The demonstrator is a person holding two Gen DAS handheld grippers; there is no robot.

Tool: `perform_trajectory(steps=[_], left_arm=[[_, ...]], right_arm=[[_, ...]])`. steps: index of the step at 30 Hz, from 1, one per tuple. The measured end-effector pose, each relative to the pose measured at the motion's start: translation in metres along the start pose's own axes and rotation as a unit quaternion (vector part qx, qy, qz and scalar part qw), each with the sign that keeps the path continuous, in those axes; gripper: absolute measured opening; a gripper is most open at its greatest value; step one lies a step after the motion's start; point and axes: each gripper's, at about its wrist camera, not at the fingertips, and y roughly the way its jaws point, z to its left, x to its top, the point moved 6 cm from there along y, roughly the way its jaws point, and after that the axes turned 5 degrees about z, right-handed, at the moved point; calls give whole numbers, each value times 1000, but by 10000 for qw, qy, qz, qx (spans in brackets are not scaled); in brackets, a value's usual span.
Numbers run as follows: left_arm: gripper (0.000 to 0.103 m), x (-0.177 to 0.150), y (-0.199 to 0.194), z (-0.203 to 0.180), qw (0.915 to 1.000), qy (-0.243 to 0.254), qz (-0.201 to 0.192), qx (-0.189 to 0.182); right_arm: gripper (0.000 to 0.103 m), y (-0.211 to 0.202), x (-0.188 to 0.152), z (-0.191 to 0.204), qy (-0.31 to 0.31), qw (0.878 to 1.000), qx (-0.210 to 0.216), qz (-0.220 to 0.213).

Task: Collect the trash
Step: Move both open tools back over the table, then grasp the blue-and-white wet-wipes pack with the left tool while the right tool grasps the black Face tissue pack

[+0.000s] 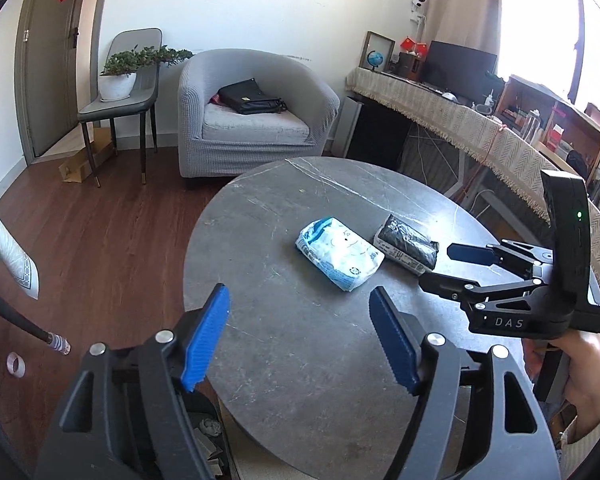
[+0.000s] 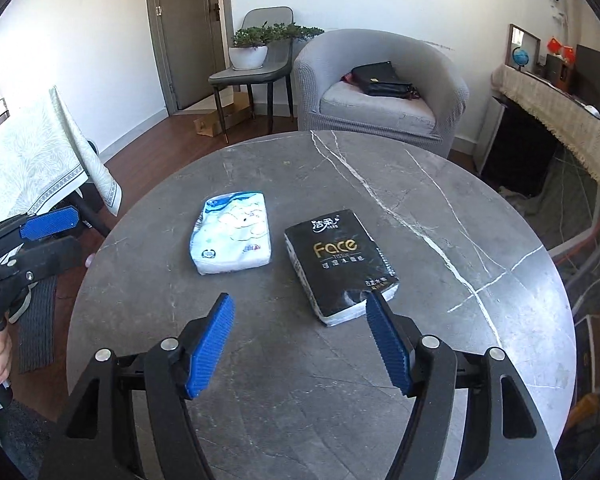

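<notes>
A white and blue tissue pack [image 1: 340,258] [image 2: 232,238] and a black "Face" tissue pack [image 1: 406,246] [image 2: 340,264] lie side by side on the round grey marble table [image 1: 300,360] [image 2: 300,400]. My left gripper [image 1: 300,340] is open and empty above the table's near edge, short of the white pack. My right gripper [image 2: 300,344] is open and empty just short of the black pack; it also shows in the left wrist view [image 1: 448,268]. The left gripper appears at the left edge of the right wrist view [image 2: 56,232].
A bin with crumpled paper [image 1: 208,428] stands under the table's near left edge. A grey armchair [image 1: 256,116] with a black bag, a chair with a potted plant [image 1: 120,80], and a cloth-covered desk [image 1: 480,128] stand beyond the table. A roll of tape [image 1: 15,364] lies on the wooden floor.
</notes>
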Motion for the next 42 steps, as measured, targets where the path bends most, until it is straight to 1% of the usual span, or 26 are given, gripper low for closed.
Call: perform_trajectory(steps=[2, 5, 9, 15, 19, 21, 23, 24, 25, 28, 32, 38, 42], left_arm=[[77, 0, 8, -3, 9999, 25, 110, 4], [83, 1, 18, -6, 9996, -59, 272, -52], [83, 0, 32, -9, 9991, -104, 420, -2], [83, 5, 49, -18, 9979, -164, 617, -94], [83, 12, 61, -20, 9960, -314, 827, -137], [83, 16, 66, -21, 9955, -377, 864, -122], [84, 21, 69, -22, 9955, -382, 862, -56], [84, 22, 71, -23, 9953, -396, 878, -14], [84, 23, 73, -24, 9949, -434, 916, 4], [84, 26, 78, -31, 9937, -506, 1001, -36], [87, 30, 82, -40, 9935, -414, 1046, 180], [90, 33, 92, -48, 9913, -628, 1112, 302], [90, 33, 104, -48, 9874, -805, 1238, 572]], right_arm=[[73, 5, 0, -3, 10, 10000, 8, 88], [75, 13, 0, -9, -6, 9998, -50, 182], [78, 24, 6, -15, -22, 9996, -39, 279], [78, 37, 13, -24, -22, 9994, -42, 350], [78, 45, 18, -30, -47, 9990, 82, 430], [78, 47, 19, -30, -127, 9989, 100, 449], [73, 45, 20, -31, -151, 9989, 114, 431], [65, 44, 20, -32, -154, 9990, 97, 403], [62, 43, 20, -33, -156, 9991, 79, 399], [56, 40, 19, -38, -73, 9992, 126, 371], [54, 33, 16, -55, 219, 9992, 120, 308], [54, 17, 13, -78, 613, 9979, 184, 133], [54, 7, 9, -92, 841, 9962, 224, 25]])
